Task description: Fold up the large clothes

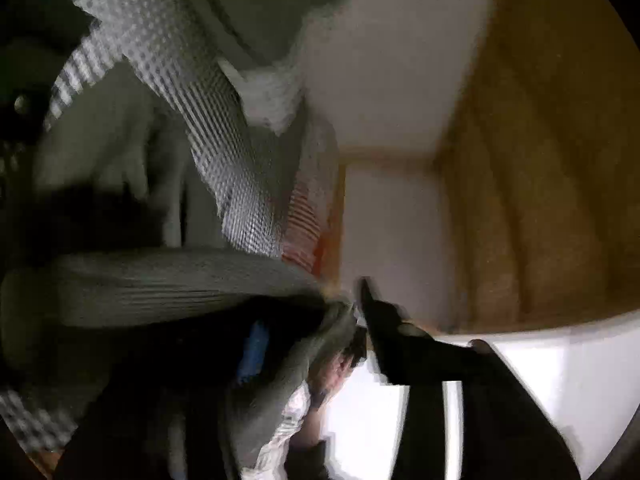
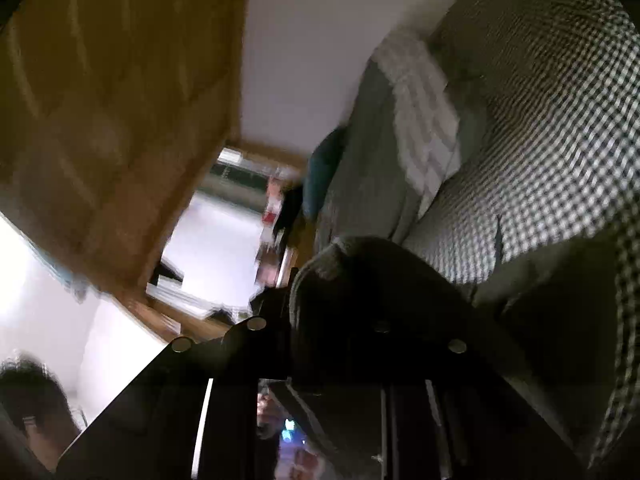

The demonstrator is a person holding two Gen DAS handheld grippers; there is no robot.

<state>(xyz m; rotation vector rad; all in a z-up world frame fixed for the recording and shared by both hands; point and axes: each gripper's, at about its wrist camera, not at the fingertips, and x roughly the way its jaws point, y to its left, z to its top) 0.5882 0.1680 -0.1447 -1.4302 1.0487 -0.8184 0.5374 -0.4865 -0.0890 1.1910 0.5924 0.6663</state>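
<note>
in the right wrist view, nearest the lens, the right tongs are pressed nearly together on a thick fold of grey ribbed garment, which humps over the dark fingers and hides much of the far one. the grey cloth falls away to the right and below, in shadow. just behind it lies a bed with a black-and-white checked cover, a white striped cloth and a pale green pillow or sheet further along it. a dark blue cushion sits near the far end. beyond are a white wall, a wooden wardrobe or door and a bright doorway. a person's dark hair shows at the lower left edge.

in the left wrist view everything is blurred. one dark finger of the left tongs stands clear at lower centre; the other is lost in shadow under the garment. the same grey ribbed garment bunches right at the finger tips, but whether the pads press on it i cannot tell. behind it hangs or lies checked cloth with a reddish striped patch. farther off are the white wall and warm wooden panelling.
</note>
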